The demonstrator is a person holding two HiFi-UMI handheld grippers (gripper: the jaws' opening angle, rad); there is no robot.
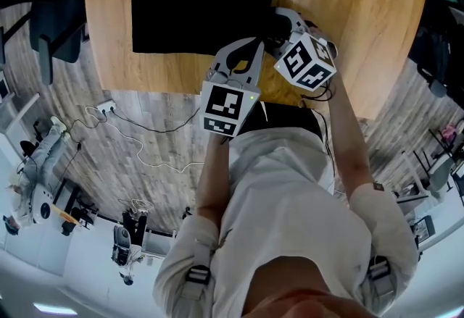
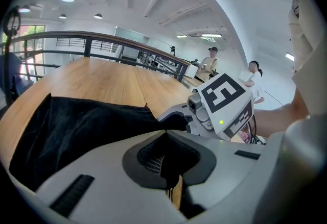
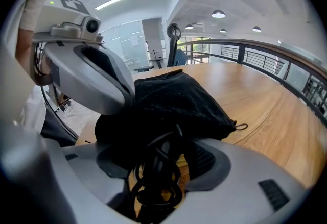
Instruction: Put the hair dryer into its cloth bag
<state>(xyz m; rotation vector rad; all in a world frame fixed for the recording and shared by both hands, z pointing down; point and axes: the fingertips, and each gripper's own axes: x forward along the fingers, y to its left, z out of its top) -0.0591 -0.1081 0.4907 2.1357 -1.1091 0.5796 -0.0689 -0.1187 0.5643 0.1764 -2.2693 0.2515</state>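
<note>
From the head view I see a round wooden table [image 1: 348, 12] with the black cloth bag [image 1: 196, 9] lying flat toward 12 o'clock. My left gripper [image 1: 248, 54] meets the bag's 5 o'clock corner. My right gripper [image 1: 283, 23] sits at the bag's 3 o'clock end, and the two grippers are just beside each other. In the left gripper view, the jaws stand narrow, nearly together, with a fold of the bag's black cloth pinched between them. The rest of the bag spreads away toward 10 o'clock, and the right gripper's marker cube [image 2: 227, 100] shows at 2 o'clock. In the right gripper view, the jaws stand wide apart and a coil of black power cord [image 3: 156, 177] lies loose between them, with bare wood showing beside the 3 o'clock pad. The bag bulges just beyond the coil at 12 o'clock, and its drawstring loop [image 3: 240, 127] trails toward 3 o'clock. I cannot make out the hair dryer's body; only the cord shows.
</note>
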